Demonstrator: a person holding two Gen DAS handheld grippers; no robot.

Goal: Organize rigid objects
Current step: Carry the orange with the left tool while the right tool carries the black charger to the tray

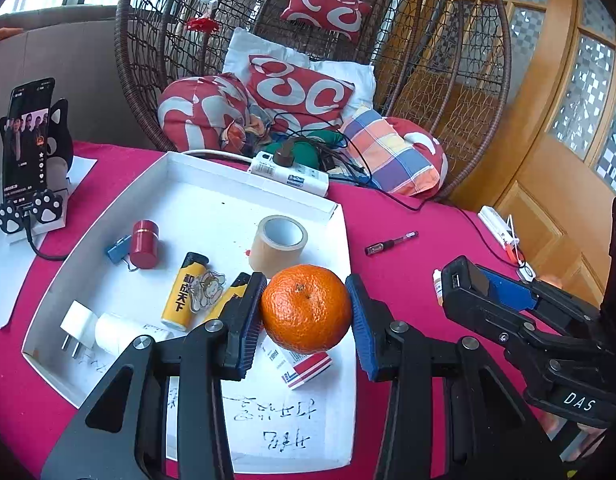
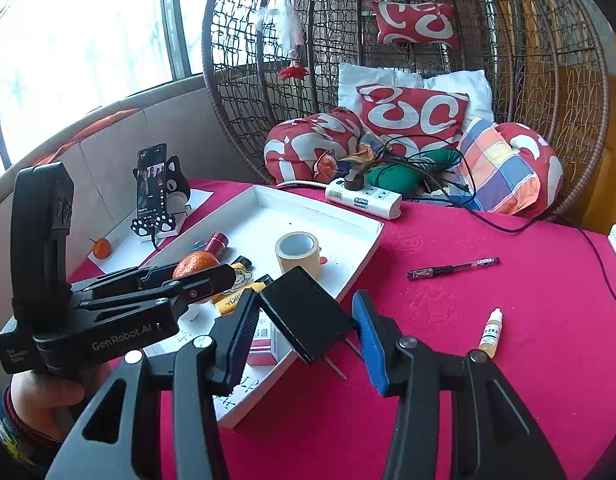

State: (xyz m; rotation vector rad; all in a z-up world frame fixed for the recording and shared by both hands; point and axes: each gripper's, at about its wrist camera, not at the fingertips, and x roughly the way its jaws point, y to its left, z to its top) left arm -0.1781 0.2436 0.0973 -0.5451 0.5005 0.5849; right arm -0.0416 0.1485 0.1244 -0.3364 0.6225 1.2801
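Left gripper (image 1: pixel 306 312): pads pinching an orange mandarin (image 1: pixel 306 307) on both sides, held above the near right part of the white tray (image 1: pixel 244 184); same fruit visible in the right wrist view between those fingers. Right gripper (image 2: pixel 304 338): pinching a black plug adapter (image 2: pixel 308 316), tilted, two metal prongs pointing down and to the right, held over the near corner of the tray. In the tray: roll of tan tape (image 1: pixel 279 245) standing on its side edge toward the far right; small red cylindrical tin (image 1: pixel 144 243) at left, just beside a blue binder clip (image 1: pixel 118 249); yellow and black lighter (image 1: pixel 184 291) at centre with a cartoon charm lying against it; second yellow lighter partly hidden behind the left finger; white plug charger (image 1: pixel 76 327) at near left, prongs pointing toward the near rim; white cylinder (image 1: pixel 122 334) beside it; red and white small box (image 1: pixel 308 368) below the mandarin. On the magenta tablecloth (image 2: pixel 487 380), outside the tray: black pen (image 2: pixel 453 268) to the right; small dropper bottle (image 2: pixel 491 334) nearer, upright; white power strip (image 2: pixel 363 198) at the far rim of the tray, with a dark plug in it. At left: phone (image 1: pixel 28 140) on a cat-shaped stand, screen lit; second mandarin (image 2: pixel 101 247) on white paper. Behind: wicker hanging chair (image 2: pixel 547 80) with red and white cushions.
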